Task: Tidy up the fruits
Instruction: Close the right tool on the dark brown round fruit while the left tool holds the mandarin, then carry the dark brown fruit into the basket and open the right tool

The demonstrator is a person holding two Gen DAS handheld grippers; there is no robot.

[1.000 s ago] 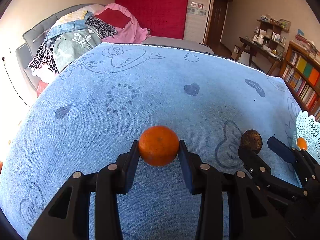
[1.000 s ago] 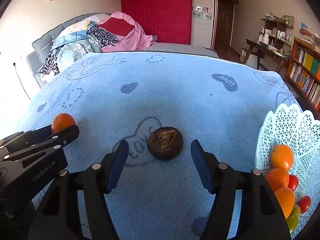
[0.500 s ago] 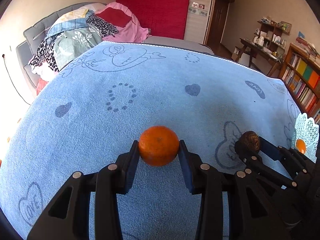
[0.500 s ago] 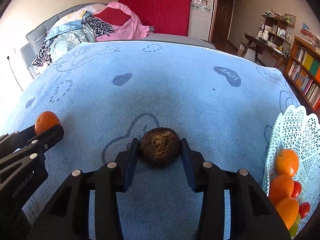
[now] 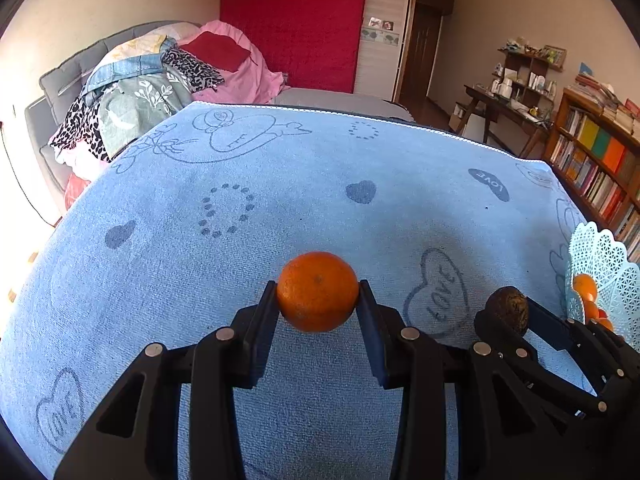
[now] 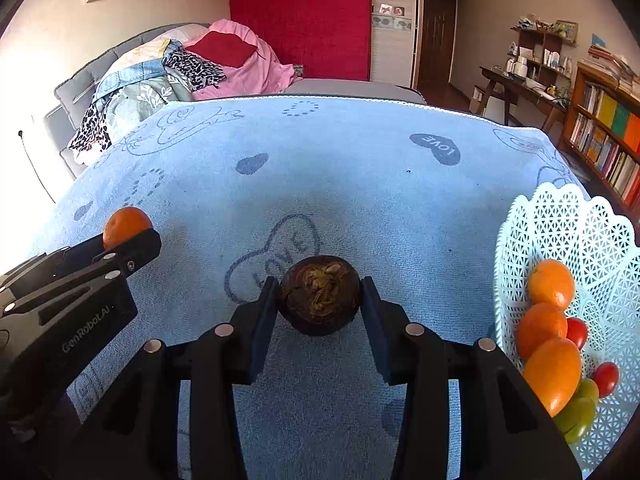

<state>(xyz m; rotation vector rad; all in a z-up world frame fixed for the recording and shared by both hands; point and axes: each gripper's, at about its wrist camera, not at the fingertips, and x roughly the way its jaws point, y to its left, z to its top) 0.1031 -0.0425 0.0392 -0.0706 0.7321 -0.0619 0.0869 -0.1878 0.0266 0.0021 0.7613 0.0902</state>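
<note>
My left gripper (image 5: pixel 318 300) is shut on an orange (image 5: pixel 318 297) and holds it above the blue towel. My right gripper (image 6: pixel 319 298) is shut on a dark brown wrinkled fruit (image 6: pixel 319 295) and holds it above the towel. In the left wrist view the right gripper (image 5: pixel 510 316) with the brown fruit (image 5: pixel 507 309) is to the right. In the right wrist view the left gripper (image 6: pixel 124 236) with the orange (image 6: pixel 127 225) is to the left. A white lattice basket (image 6: pixel 560 220) at the right holds several oranges, cherry tomatoes and green fruits.
A blue towel (image 6: pixel 360 184) with heart and LOVE prints covers the surface. A sofa with piled clothes (image 5: pixel 160 76) stands behind its far left edge. A bookshelf (image 5: pixel 592 160) and a desk (image 5: pixel 504 108) stand at the right. The basket rim (image 5: pixel 600 248) shows in the left wrist view.
My right gripper closed on the brown fruit and lifted it off the towel. My left gripper still holds the orange and has risen a little.
</note>
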